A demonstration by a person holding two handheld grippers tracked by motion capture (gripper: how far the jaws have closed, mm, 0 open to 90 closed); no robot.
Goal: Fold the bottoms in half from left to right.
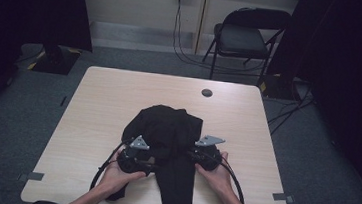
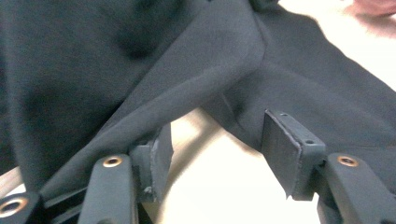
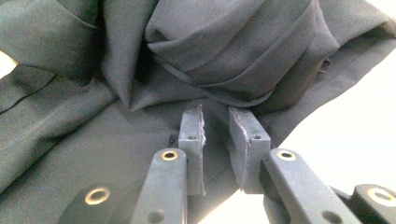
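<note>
A black garment [image 1: 166, 126] lies bunched in the middle of the table [image 1: 103, 104], with one long strip running down to the front edge. My left gripper [image 1: 148, 165] sits at the cloth's left edge, held in a hand. In the left gripper view it [image 2: 219, 154] stands wide open, and a fold of the garment [image 2: 187, 79] drapes just above its left pad [image 2: 156, 156], with bare table between the jaws. My right gripper [image 1: 191, 156] is at the cloth's right side. Its jaws [image 3: 215, 142] are open by a narrow gap, over the folded garment [image 3: 224, 51] near its edge.
A small round black hole cover [image 1: 207, 92] is set in the table's far side. Grey tape marks [image 1: 35, 176] sit at the front corners. Behind the table stand a folding chair [image 1: 243, 37] and loose cables on the floor [image 1: 188, 57]. Dark curtains hang on both sides.
</note>
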